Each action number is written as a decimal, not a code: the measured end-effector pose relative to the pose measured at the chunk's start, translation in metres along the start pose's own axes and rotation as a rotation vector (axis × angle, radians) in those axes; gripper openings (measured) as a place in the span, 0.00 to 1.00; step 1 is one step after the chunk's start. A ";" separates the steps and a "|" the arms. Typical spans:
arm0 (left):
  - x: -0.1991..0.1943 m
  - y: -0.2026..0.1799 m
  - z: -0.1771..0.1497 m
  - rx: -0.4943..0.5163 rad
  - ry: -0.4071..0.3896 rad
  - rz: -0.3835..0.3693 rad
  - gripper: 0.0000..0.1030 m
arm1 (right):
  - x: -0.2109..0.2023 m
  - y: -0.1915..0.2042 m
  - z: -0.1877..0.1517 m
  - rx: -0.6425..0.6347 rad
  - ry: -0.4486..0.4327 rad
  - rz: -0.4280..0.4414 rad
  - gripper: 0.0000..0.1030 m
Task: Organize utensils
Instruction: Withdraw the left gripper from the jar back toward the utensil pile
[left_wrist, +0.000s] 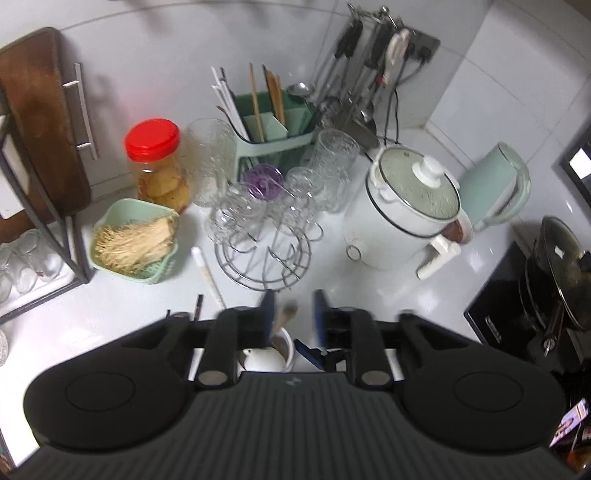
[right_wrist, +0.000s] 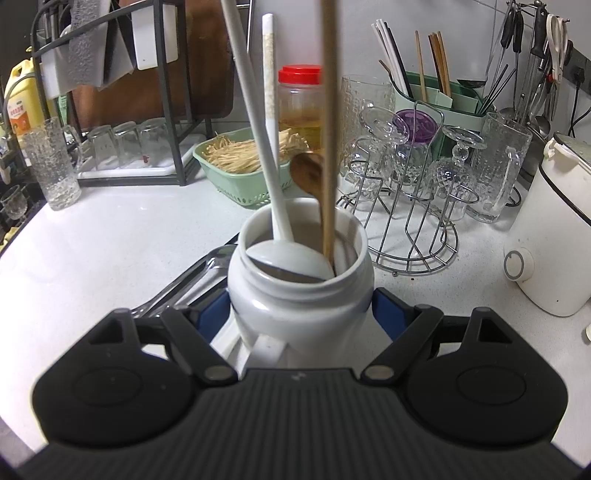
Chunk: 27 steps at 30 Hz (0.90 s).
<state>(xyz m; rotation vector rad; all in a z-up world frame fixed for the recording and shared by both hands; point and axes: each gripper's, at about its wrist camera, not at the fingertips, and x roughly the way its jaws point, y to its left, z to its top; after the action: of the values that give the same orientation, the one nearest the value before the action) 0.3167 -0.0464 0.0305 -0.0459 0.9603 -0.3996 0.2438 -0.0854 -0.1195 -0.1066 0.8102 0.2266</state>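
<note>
Right wrist view is showing the right gripper (right_wrist: 301, 314) squeezing the white jar (right_wrist: 299, 291) from both sides, holding it steady on the counter (right_wrist: 110, 236). A white ladle (right_wrist: 284, 254), a wooden spoon (right_wrist: 308, 177) and a wooden stick (right_wrist: 328, 129) are standing inside the jar. The left gripper (left_wrist: 293, 314) is hanging just above it, jaws apart and pinching nothing, with the spoon's end between them. To do this well, lift straight up so nothing tips. Metal spoons (right_wrist: 192, 273) are lying beside the jar, partly hidden. The stick's top is cut off.
</note>
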 end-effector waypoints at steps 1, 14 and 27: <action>-0.004 0.000 -0.002 0.003 -0.018 0.004 0.40 | 0.000 0.000 0.000 0.000 0.000 0.000 0.83; -0.058 0.014 -0.045 0.021 -0.237 0.083 0.48 | -0.001 0.000 -0.002 0.010 -0.013 -0.010 0.83; -0.057 0.090 -0.103 -0.164 -0.285 0.224 0.52 | -0.003 0.003 -0.004 0.022 -0.021 -0.028 0.83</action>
<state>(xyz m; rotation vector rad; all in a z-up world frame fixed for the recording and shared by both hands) 0.2327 0.0708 -0.0035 -0.1394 0.7046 -0.1031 0.2385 -0.0840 -0.1206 -0.0946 0.7895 0.1916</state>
